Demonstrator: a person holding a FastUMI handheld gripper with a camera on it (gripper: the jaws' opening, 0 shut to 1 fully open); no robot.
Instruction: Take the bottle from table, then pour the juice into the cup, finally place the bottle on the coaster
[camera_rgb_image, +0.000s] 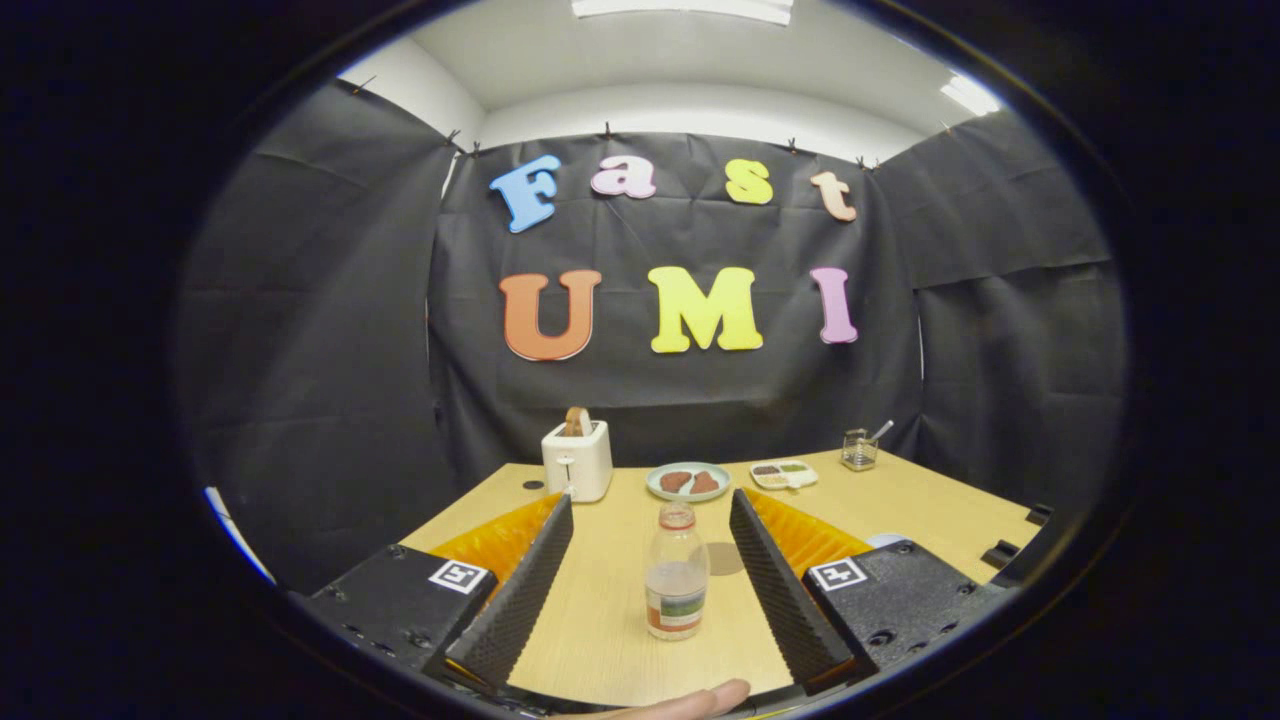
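Note:
A clear plastic bottle (677, 572) with a pale cap and a banded label stands upright on the wooden table (600, 620), partly filled with pale juice. It stands between my two fingers, closer to their tips than to their bases, touching neither. My gripper (651, 510) is open, fingers spread wide to either side of the bottle. A round brown coaster (724, 558) lies flat on the table just behind the bottle to its right. A pale rim (886, 539) peeks over the right finger; I cannot tell whether it is the cup.
At the table's far side stand a white toaster (578, 459) with bread in it, a plate (688, 481) with brown food, a small divided dish (784, 474) and a clear glass (859, 449) holding a stick. A fingertip (690, 700) shows near the gripper's base.

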